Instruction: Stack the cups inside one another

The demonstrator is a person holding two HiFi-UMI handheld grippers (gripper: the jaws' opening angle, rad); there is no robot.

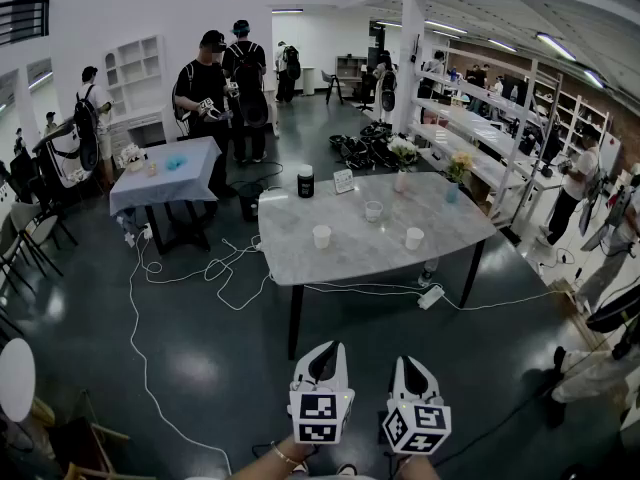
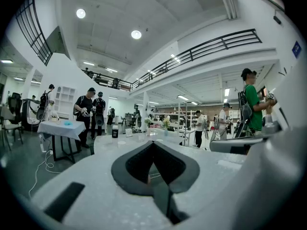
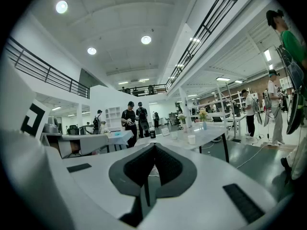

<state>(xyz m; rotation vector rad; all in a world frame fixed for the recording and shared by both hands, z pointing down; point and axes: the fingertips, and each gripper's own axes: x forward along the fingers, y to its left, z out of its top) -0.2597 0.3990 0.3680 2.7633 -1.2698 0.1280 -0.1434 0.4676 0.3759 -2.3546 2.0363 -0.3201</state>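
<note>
Standing back from the marble table [image 1: 385, 260], a stretch of dark floor in between. Holding the left gripper [image 1: 322, 348] low and roughly level, jaws pressed tip to tip, nothing in them. Same for the right gripper [image 1: 413, 361] just beside it: closed tight, empty.

Facing three cups on the tabletop, all upright, well apart, none nested: a white cup [image 1: 321, 236] at front left, a second white cup [image 1: 414, 238] at front right, a clear cup [image 1: 373, 211] further back between the two. Beyond them, toward the far edge: a black jar [image 1: 306, 181], a small card stand [image 1: 343, 180], a vase of white flowers [image 1: 401, 158] and a blue vase [image 1: 453, 190] with yellow blooms.

Down on the floor by the table legs: loops of white cable [image 1: 215, 265] trailing off to the left, a power strip [image 1: 431, 297] under the front right edge, and beside it what looks like a bottle [image 1: 428, 271] (too small to say more).

Off to the left, a smaller table under a pale blue cloth [image 1: 165, 183], with people [image 1: 205, 88] standing behind it. Off to the right, long shelving racks [image 1: 480, 118] and more people beside them.
</note>
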